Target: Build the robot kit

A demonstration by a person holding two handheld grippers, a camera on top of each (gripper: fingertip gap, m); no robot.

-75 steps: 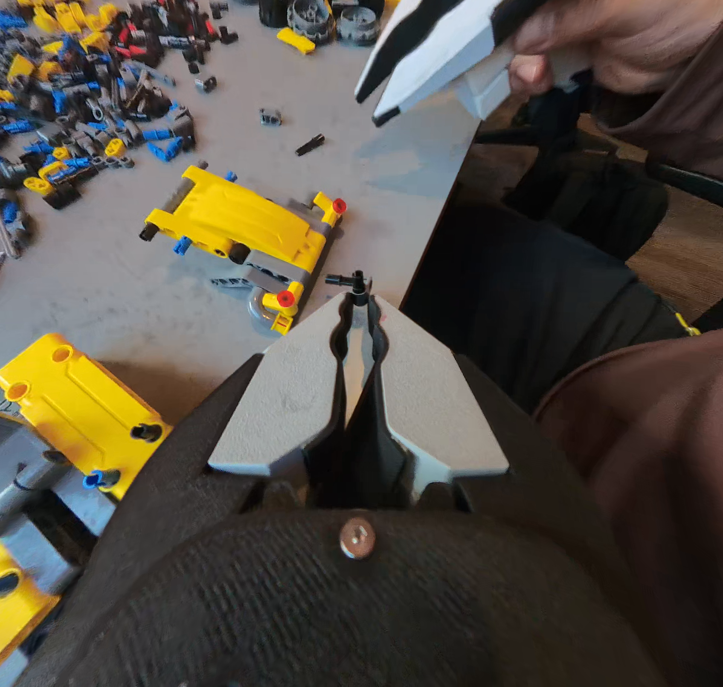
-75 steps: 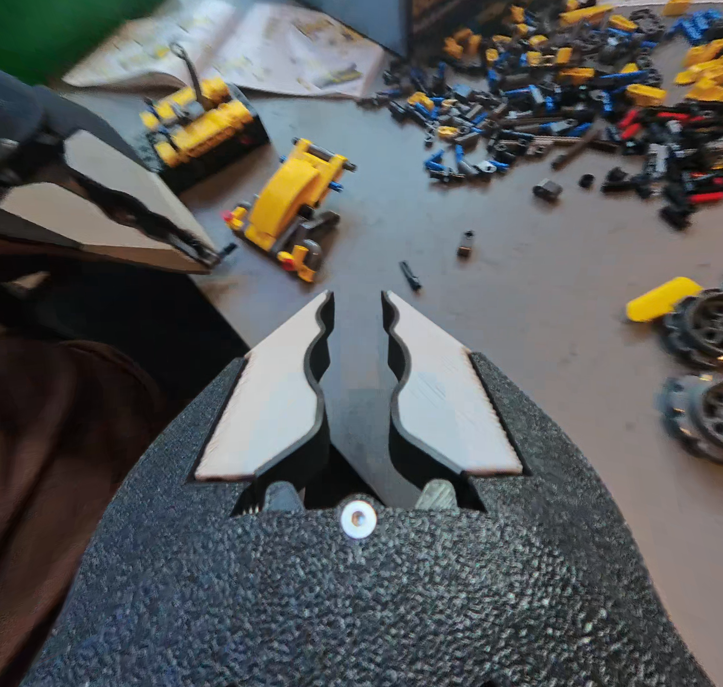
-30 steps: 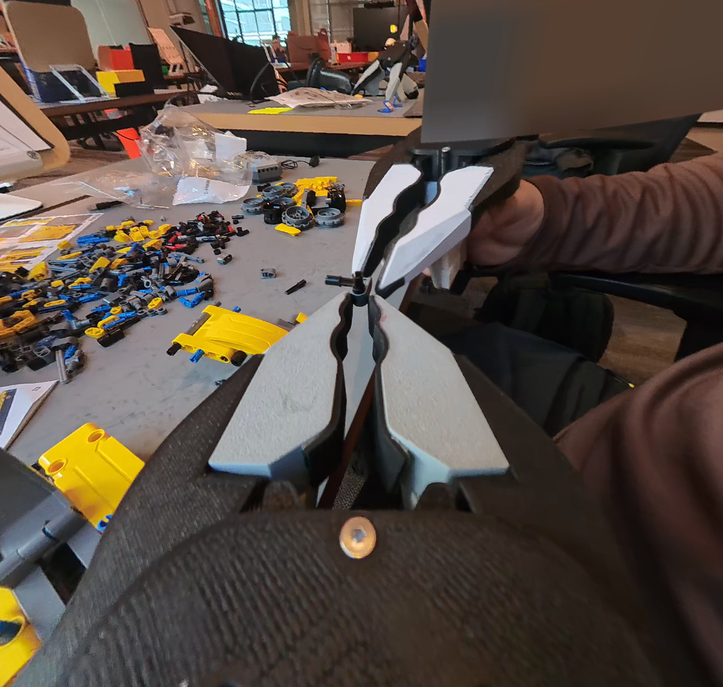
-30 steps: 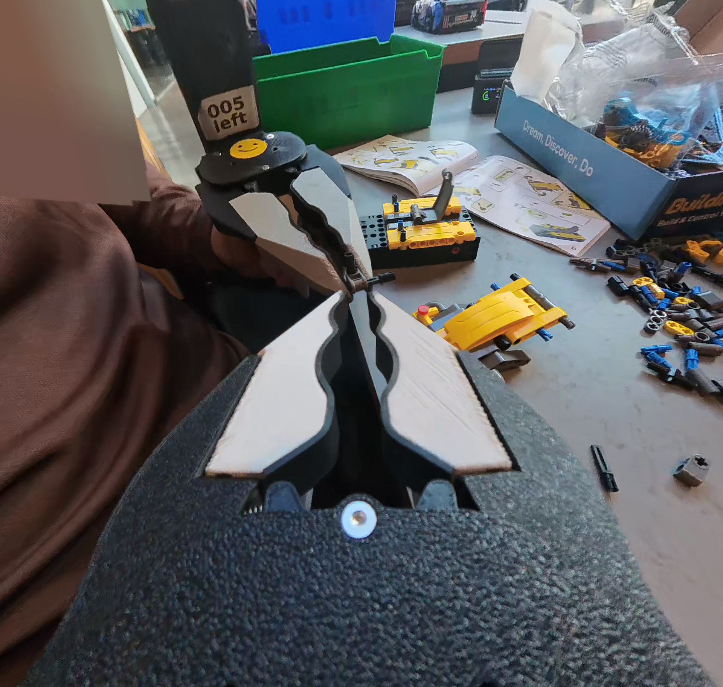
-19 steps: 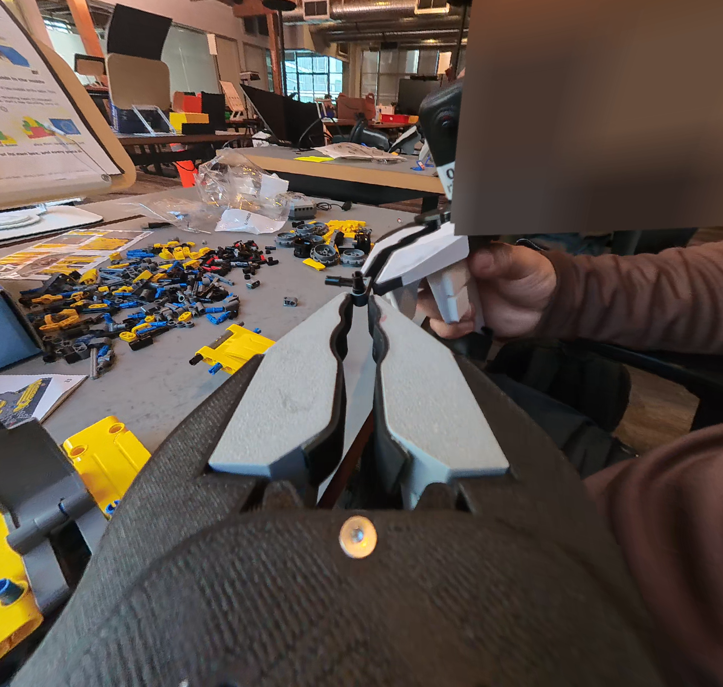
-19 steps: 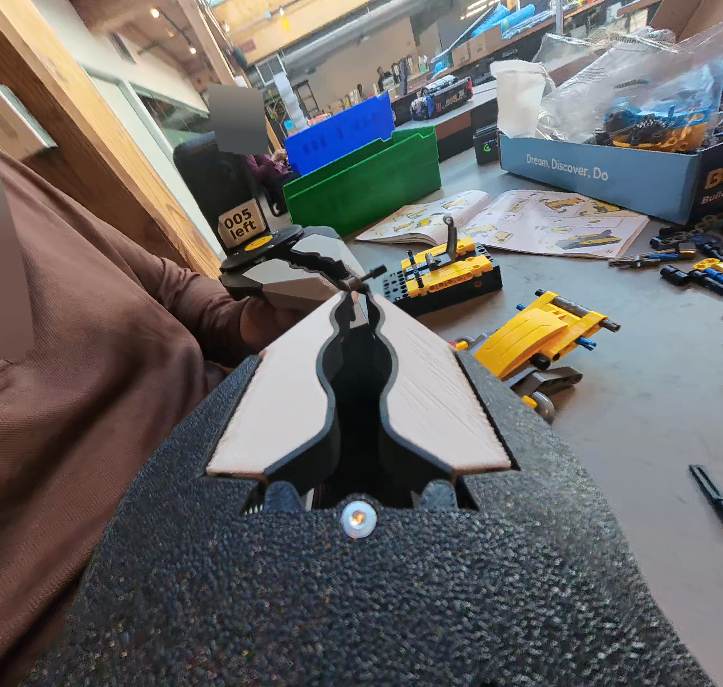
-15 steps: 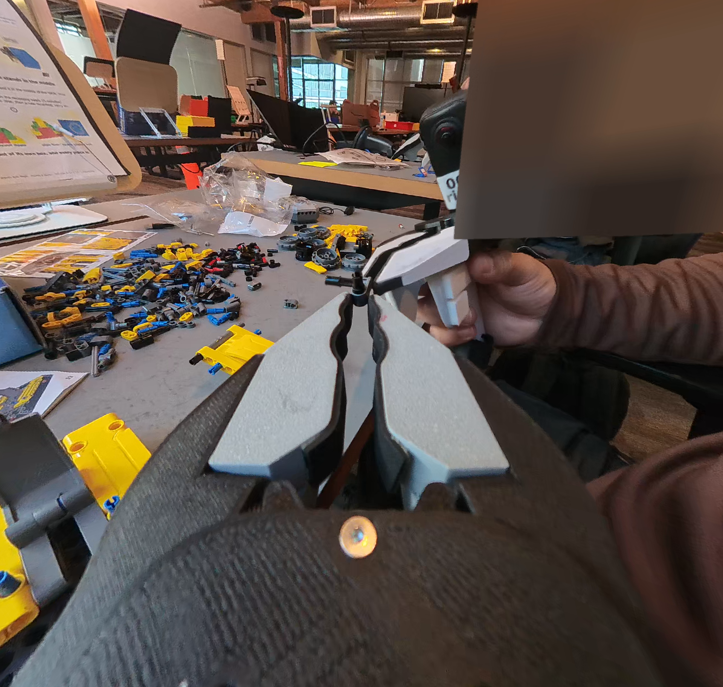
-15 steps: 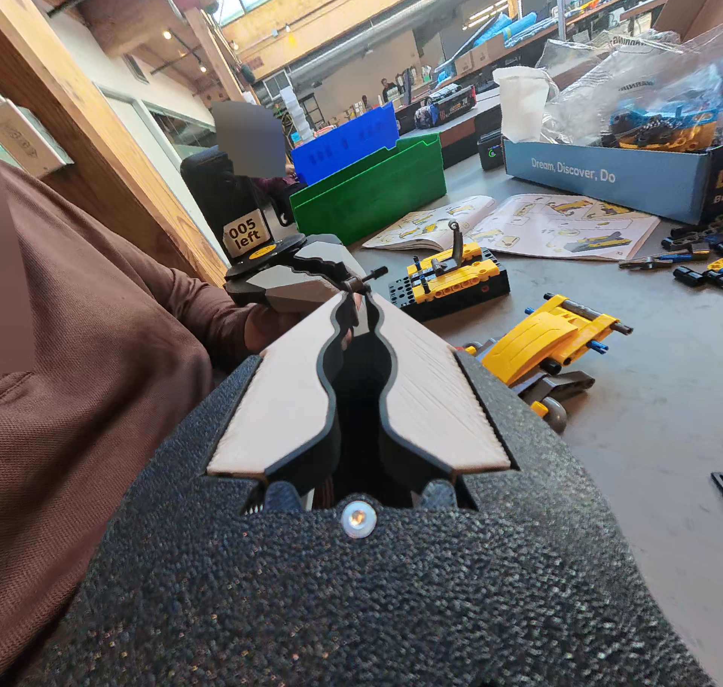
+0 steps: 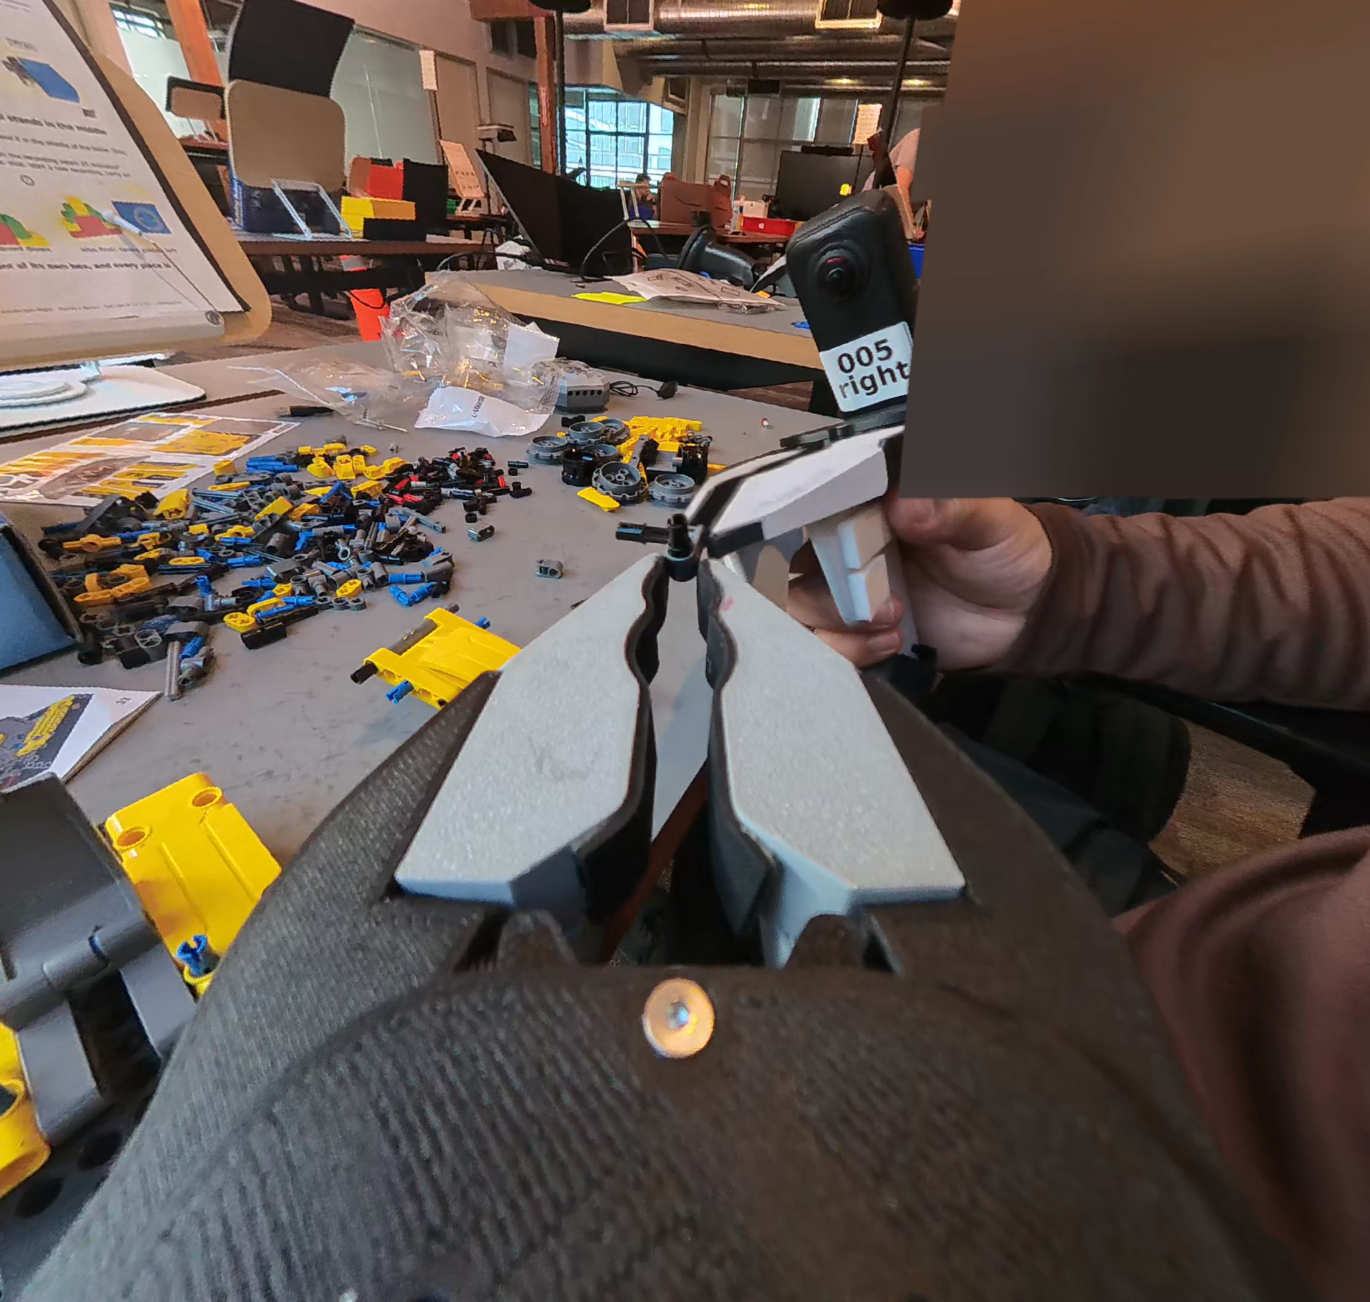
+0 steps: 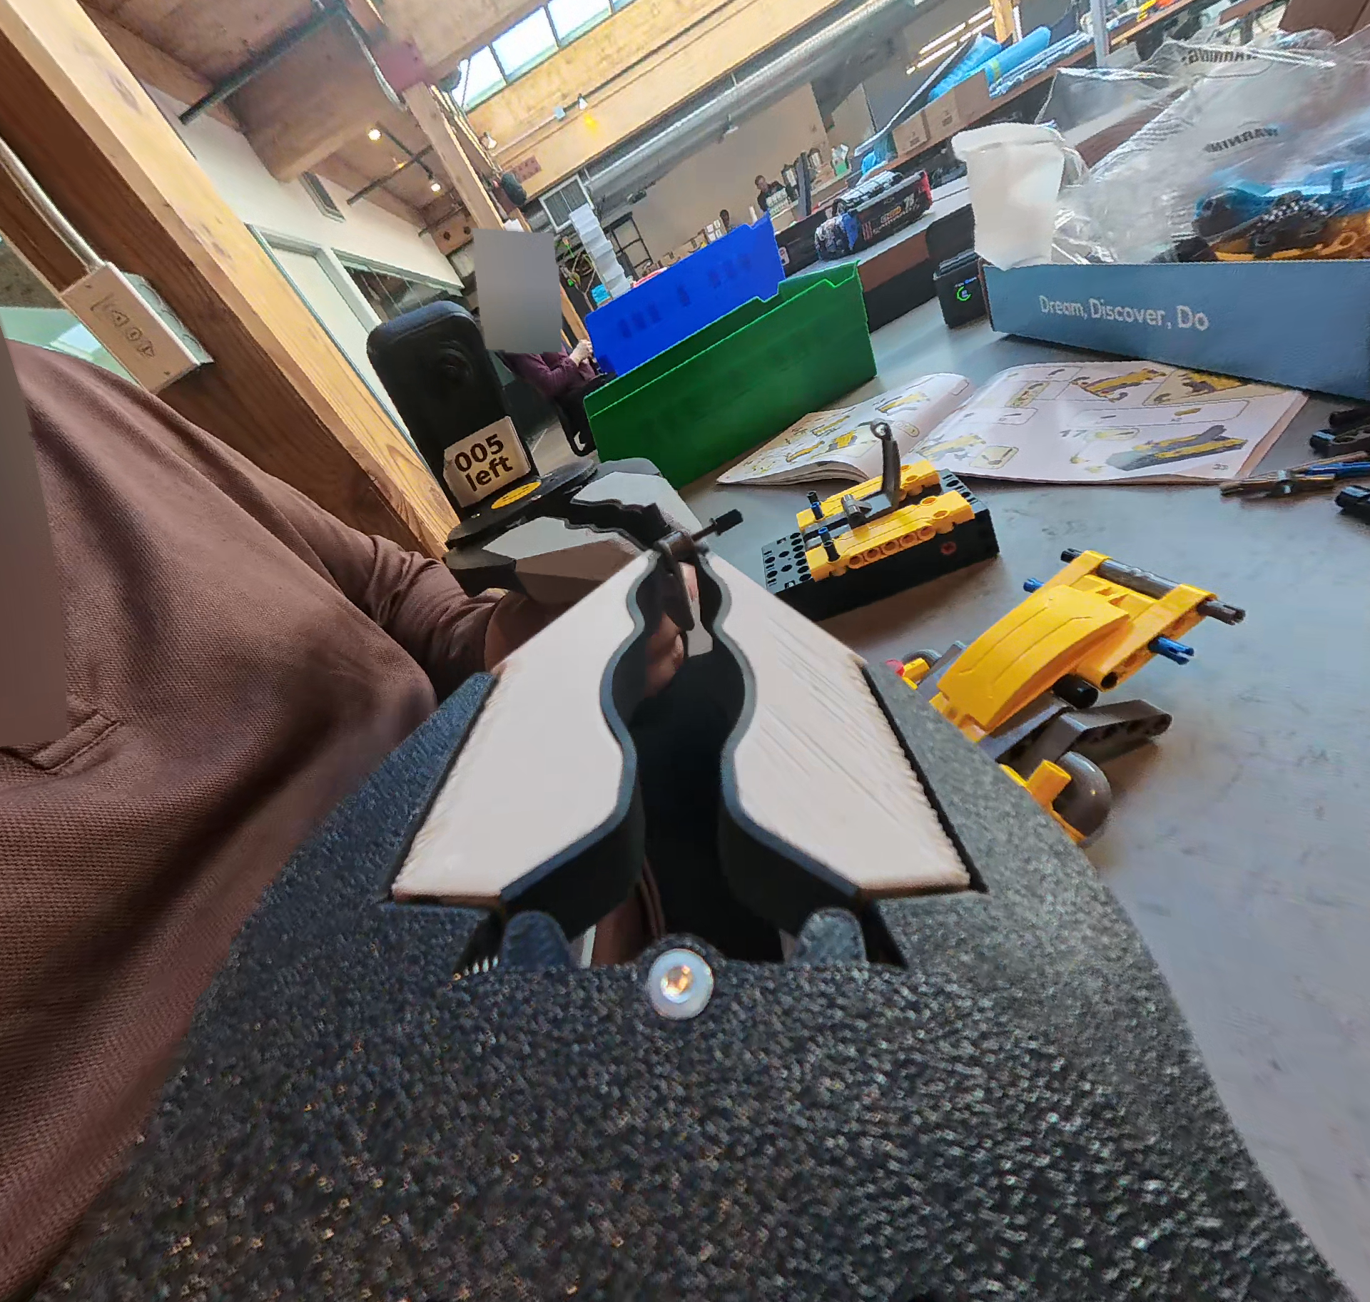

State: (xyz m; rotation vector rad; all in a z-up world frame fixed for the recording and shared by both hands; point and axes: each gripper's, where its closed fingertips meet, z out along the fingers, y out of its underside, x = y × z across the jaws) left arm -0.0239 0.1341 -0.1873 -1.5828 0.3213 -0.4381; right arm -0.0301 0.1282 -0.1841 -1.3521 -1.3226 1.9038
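My left gripper (image 9: 678, 566) is shut on a small black pin-and-connector piece (image 9: 645, 531) and holds it in the air just off the table's near edge. My right gripper (image 10: 678, 562) faces it tip to tip, and its fingers are closed around the same piece (image 10: 715, 525). In the left wrist view the right gripper (image 9: 700, 518) touches the top of the piece, with a hand on its grip. In the right wrist view the left gripper (image 10: 652, 525) sits just behind my right fingertips. A brown-sleeved arm is behind each gripper.
On the grey table (image 9: 296, 733) lie a yellow vehicle assembly (image 10: 1053, 644), a black and yellow block assembly (image 10: 882, 532), a pile of loose parts (image 9: 296, 525), grey wheels (image 9: 623, 477) and a yellow panel (image 9: 185, 859). Open booklet (image 10: 1038, 421), green bin (image 10: 726, 377) and blue box (image 10: 1171, 318) stand farther back.
Both grippers have lifted and tilted up from the table. The right gripper went from open to closed and came to the left gripper's tip. Little has moved in the last half second.
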